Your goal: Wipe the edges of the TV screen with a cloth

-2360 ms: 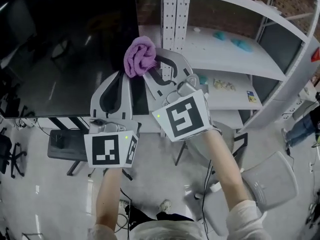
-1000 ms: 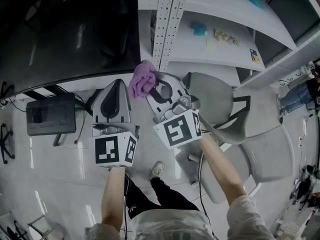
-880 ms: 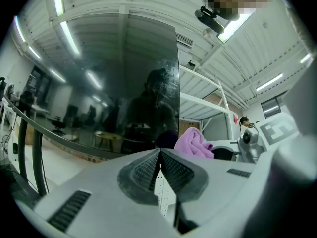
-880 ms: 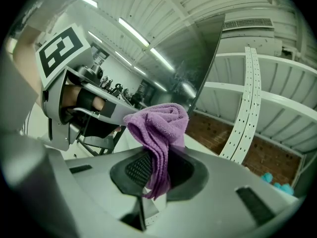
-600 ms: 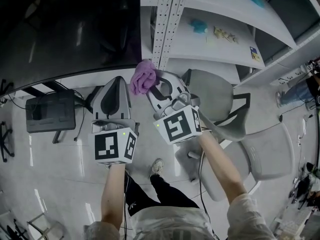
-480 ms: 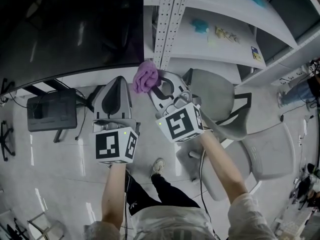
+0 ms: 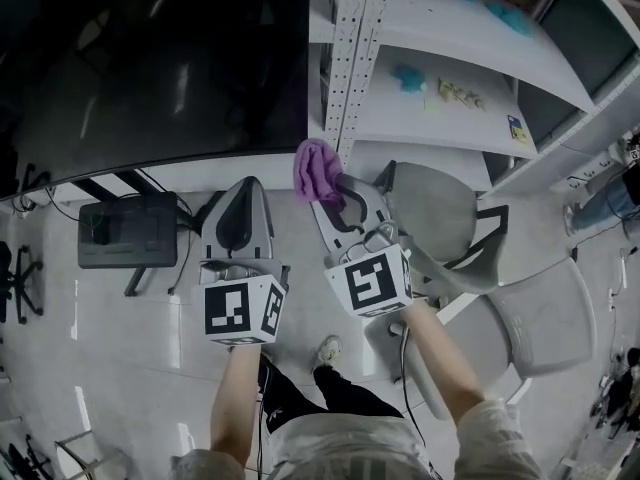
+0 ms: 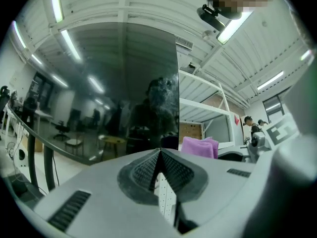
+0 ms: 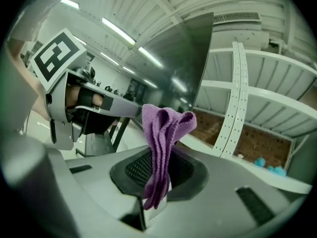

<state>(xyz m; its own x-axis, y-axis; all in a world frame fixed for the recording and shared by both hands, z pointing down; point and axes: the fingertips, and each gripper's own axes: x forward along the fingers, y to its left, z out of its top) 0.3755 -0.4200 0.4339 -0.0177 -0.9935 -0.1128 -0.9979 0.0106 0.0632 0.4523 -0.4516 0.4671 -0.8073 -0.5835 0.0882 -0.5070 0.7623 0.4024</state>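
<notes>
The dark TV screen (image 7: 150,68) fills the upper left of the head view, its right edge running down to a lower right corner near the cloth. A purple cloth (image 7: 317,171) is bunched in my right gripper (image 7: 330,193), whose jaws are shut on it just below that corner. In the right gripper view the cloth (image 9: 162,148) hangs folded between the jaws, with the TV screen (image 9: 168,68) ahead. My left gripper (image 7: 243,190) is shut with nothing in it, below the screen's bottom edge. The left gripper view shows the screen (image 8: 99,98) ahead and the cloth (image 8: 199,147) to the right.
A white perforated shelf post (image 7: 352,58) stands right of the TV, with white shelves (image 7: 450,78) holding small teal items. Grey chairs (image 7: 440,218) stand at the lower right. A dark box (image 7: 130,230) sits on the floor below the screen, with cables beside it.
Both grippers have dropped from the screen's right edge to below its lower right corner. The cloth stays pinched in the right gripper; the view has shifted slightly right.
</notes>
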